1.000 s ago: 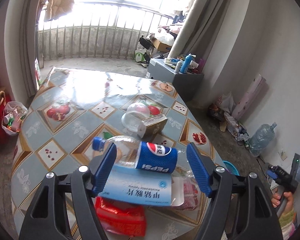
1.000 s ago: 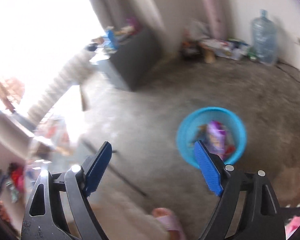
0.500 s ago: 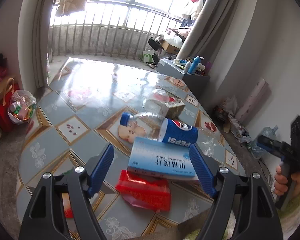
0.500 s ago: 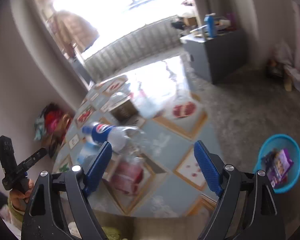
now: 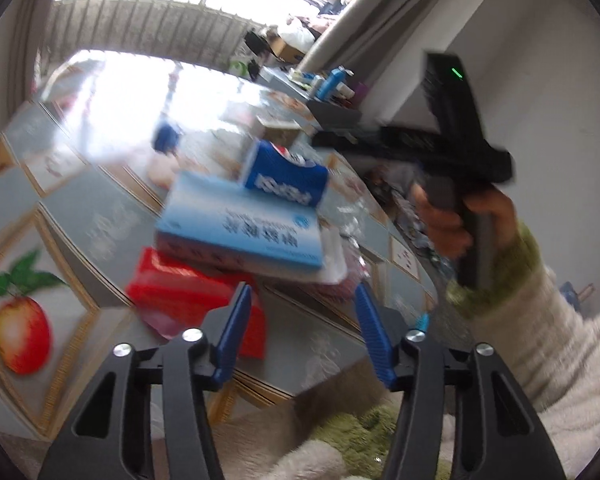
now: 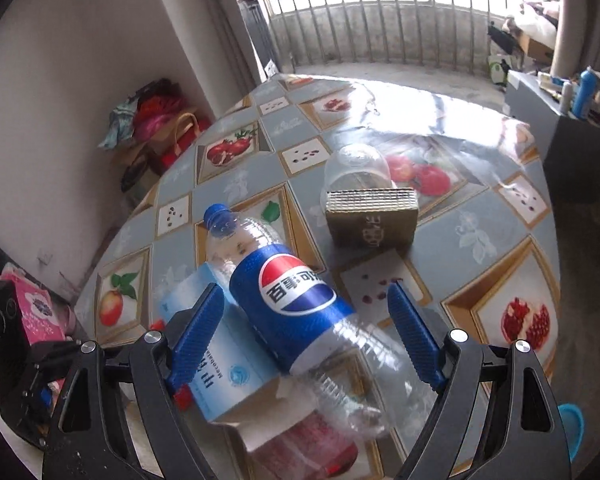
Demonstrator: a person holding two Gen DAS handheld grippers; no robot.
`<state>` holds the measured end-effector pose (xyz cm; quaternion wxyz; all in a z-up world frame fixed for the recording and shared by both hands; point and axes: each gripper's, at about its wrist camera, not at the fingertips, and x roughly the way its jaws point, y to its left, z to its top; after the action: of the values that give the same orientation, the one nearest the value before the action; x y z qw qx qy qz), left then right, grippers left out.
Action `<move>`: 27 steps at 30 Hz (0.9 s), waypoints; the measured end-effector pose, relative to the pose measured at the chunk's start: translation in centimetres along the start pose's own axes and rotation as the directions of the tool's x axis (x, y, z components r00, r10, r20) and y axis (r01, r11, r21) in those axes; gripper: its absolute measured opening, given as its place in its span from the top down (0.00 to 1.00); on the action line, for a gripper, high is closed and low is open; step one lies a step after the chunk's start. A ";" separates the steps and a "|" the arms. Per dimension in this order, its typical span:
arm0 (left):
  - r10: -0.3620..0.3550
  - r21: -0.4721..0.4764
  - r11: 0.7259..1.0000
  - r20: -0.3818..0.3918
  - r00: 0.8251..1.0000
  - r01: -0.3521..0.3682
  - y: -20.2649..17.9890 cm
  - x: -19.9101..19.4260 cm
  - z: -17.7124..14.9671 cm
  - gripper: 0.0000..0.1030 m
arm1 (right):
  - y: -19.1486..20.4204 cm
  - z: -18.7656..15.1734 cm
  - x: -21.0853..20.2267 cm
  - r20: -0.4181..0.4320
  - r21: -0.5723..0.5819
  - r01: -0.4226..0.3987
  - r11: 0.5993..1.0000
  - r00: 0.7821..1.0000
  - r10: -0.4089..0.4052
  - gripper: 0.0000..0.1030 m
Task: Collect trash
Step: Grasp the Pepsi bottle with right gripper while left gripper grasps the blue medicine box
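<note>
right gripper (image 6: pixel 306 340) spread over pepsi bottle (image 6: pixel 296 300) (lying flat), blue box (image 6: pixel 224 364) beneath

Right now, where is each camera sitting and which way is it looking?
Left wrist: sits on the left tongs, looking across the table at the blue box; shows the person's right hand.
Right wrist: sits on the right tongs, looking down at the Pepsi bottle.
Both show the bottle, box and table.
</note>
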<state>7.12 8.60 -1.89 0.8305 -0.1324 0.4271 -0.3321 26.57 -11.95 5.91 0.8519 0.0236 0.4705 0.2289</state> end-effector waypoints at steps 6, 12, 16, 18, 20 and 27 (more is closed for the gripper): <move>-0.068 -0.117 0.991 -0.064 0.996 0.060 1.5 4.1 -1.0 0.64 | -0.9 -0.1 3.3 -0.171 0.025 -0.062 0.998 0.983 0.065 0.24; -0.058 -0.211 0.976 -0.015 0.998 0.054 4.4 4.5 0.2 0.67 | -1.0 -1.9 2.1 -0.183 0.161 -0.091 0.983 0.976 0.120 0.32; -0.023 -0.228 0.973 0.010 1.000 0.025 5.5 4.1 1.1 0.67 | -0.7 -3.8 1.4 -0.193 0.255 -0.083 0.963 0.972 0.134 0.37; -0.007 -0.234 0.972 0.023 1.000 0.012 5.8 3.9 1.4 0.67 | -0.4 -4.6 0.9 -0.184 0.287 -0.085 0.954 0.973 0.142 0.39; 0.019 -0.235 0.972 0.034 0.999 -0.010 6.1 3.6 1.7 0.67 | 0.0 -5.3 0.6 -0.171 0.318 -0.098 0.943 0.972 0.159 0.42; 0.070 -0.214 0.975 0.052 0.996 -0.057 6.7 2.9 2.8 0.67 | 1.6 -6.5 -0.2 -0.142 0.323 -0.082 0.943 0.981 0.134 0.46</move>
<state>13.53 11.48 -5.40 0.8341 -0.2165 0.4393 -0.2539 20.60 -11.81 2.87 0.7823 0.1668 0.5665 0.1982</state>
